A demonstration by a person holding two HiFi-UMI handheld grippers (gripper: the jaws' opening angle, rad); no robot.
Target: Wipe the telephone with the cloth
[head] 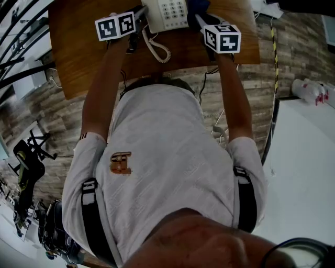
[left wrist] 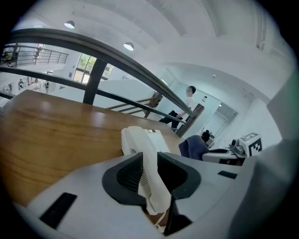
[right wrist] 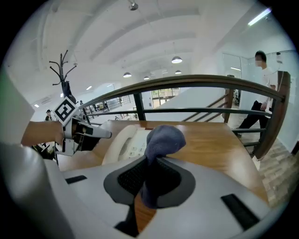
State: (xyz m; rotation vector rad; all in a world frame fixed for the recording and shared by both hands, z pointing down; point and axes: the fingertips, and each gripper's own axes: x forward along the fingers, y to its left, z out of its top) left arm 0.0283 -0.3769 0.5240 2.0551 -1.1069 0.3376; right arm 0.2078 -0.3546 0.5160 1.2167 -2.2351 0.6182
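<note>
Fingers (left wrist: 126, 175) of the left gripper (left wrist: 150, 162) are clenched on the white handset (left wrist: 142, 144), which runs forward between them. Its coiled cord (head: 159, 51) trails behind them. Just right of these fingers sits the telephone (head: 167, 13), white, its keypad print too small to read. Further right, fingers (right wrist: 177, 179) of the right gripper (right wrist: 150, 173) pinch a blue cloth (right wrist: 163, 140), which bunches up above them beside the telephone. All of it is over a wooden table (head: 89, 52), with plank flooring (head: 293, 47) below and a curved railing (right wrist: 210, 81) beyond.
</note>
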